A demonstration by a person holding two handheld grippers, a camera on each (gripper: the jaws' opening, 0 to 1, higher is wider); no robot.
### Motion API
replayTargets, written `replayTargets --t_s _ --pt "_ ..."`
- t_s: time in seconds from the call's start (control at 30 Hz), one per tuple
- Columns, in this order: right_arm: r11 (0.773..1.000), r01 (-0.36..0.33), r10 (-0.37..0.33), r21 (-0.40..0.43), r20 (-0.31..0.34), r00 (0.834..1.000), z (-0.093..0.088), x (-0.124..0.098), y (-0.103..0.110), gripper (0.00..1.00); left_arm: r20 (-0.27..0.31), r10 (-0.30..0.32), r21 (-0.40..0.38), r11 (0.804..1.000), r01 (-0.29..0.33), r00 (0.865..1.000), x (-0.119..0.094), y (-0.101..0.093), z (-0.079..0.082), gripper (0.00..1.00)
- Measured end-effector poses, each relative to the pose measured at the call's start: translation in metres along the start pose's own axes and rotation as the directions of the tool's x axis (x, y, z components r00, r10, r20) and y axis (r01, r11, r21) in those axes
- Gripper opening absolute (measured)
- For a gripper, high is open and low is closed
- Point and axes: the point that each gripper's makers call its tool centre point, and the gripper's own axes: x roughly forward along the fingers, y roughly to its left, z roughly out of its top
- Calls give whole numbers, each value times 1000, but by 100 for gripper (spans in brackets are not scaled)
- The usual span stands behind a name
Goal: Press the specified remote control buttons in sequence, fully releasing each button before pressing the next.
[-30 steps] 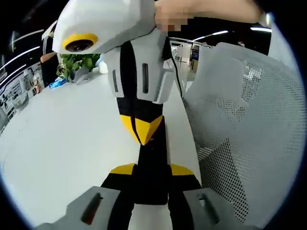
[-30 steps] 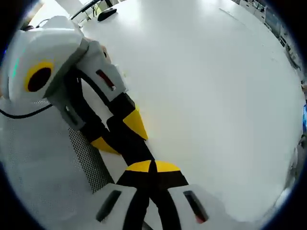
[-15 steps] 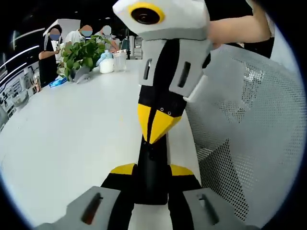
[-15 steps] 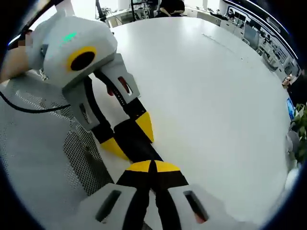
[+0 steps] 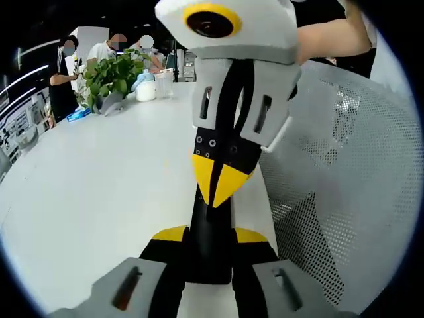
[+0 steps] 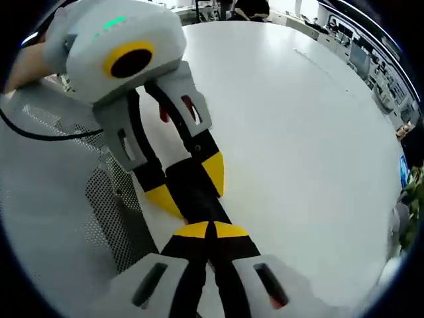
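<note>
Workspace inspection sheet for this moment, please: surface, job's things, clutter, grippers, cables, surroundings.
Surface: white table, bare in front.
Job's things: black remote clamped between the left gripper's jaws.
Clutter: plant and cup at the far end.
Grippers: right gripper shut, tips on the remote; in the right gripper view its tips meet the remote.
Cables: black cable at the left gripper.
Surroundings: mesh chair, people beyond the table.
</note>
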Motion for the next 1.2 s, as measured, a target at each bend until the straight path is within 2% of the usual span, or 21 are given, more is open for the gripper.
replayTargets --t_s 0.03,0.1,0.2,0.27,0.3,0.37,0.43,0.57,0.6,0.67,0.7,0.73,0.77,0.8,0.83,0.9,0.93,1.2 --pt "1000 5 -5 -21 2 1000 1 -1 2 0 7 -5 7 1000 5 1000 -1 1 -1 20" --pt "1000 5 -5 -2 -4 1000 1 -1 3 0 17 -11 26 1000 10 1000 -1 0 -1 20" --pt "999 22 -23 -48 -29 999 1 -1 4 0 1 -12 48 999 12 1000 0 -1 -1 20" --pt "999 26 -27 -46 -26 999 1 -1 4 0 -2 -12 57 998 12 1000 1 -1 -1 20" --pt "999 28 -29 -37 -22 999 1 -2 3 0 -3 -13 59 998 13 1000 1 -1 -1 20" --pt "998 27 -27 54 -1 1000 1 -2 3 0 -4 -13 67 998 13 1000 1 -1 -1 20" --pt "994 30 -31 101 11 999 1 -3 2 0 -8 -11 75 997 12 1000 1 -2 -1 20" --pt "998 33 -35 56 40 999 0 -4 4 0 -10 -11 82 997 12 1000 0 -2 -1 20" --pt "999 39 -40 23 44 998 1 -4 4 0 -10 -11 80 997 12 1000 1 -2 -1 20" --pt "999 46 -46 3 28 999 2 -5 5 0 -11 -10 81 997 10 1000 0 -2 -1 20" --pt "998 64 -64 8 40 997 5 -5 3 0 -12 -9 81 997 10 1000 0 -2 -1 20" --pt "997 70 -72 26 107 992 18 -4 3 0 -12 -10 81 997 11 1000 0 -2 -1 20" --pt "998 39 -45 50 118 992 21 -3 7 0 -12 -10 80 997 11 1000 0 -2 -1 20" --pt "996 -6 -4 85 113 994 22 -1 13 0 -10 -10 79 997 11 1000 0 -2 -1 20" --pt "997 1 -9 82 98 995 21 0 11 0 -10 -10 79 997 11 1000 0 -2 -1 20" --pt "998 52 -53 27 41 998 13 3 5 0 -10 -11 78 997 12 1000 0 -2 -1 20" --pt "998 38 -41 43 70 997 17 2 8 0 -10 -11 78 997 12 1000 0 -2 -1 20" --pt "998 57 -59 34 50 997 13 2 8 0 -8 -16 75 997 16 1000 1 -1 -1 20"
